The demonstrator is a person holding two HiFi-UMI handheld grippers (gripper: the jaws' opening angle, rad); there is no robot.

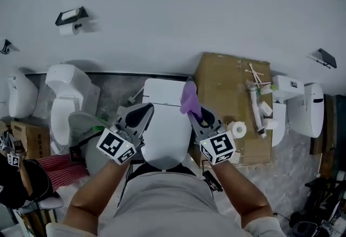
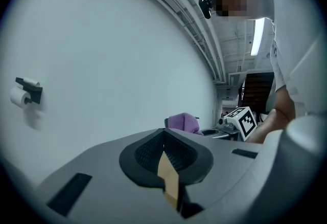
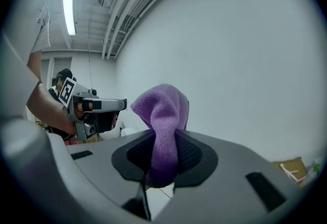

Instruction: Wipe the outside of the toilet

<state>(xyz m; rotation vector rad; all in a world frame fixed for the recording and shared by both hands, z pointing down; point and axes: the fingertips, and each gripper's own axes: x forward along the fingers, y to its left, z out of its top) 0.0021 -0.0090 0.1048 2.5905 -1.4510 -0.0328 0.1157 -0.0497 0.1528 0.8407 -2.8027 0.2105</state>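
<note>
I'm pinching the crumpled purple fleece cloth [image 1: 188,98] in my right gripper [image 1: 196,116] above the white ceramic toilet [image 1: 162,141]. My left gripper [image 1: 139,115] is sitting closed and empty. Wiping looks unstarted, so next I'm probably lowering the cloth onto the tank.

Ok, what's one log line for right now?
left gripper: shut, empty | right gripper: shut on purple cloth | cloth: held up above toilet

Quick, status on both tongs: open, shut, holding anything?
Left tongs: closed, nothing between them.
Right tongs: closed on the purple cloth.
</note>
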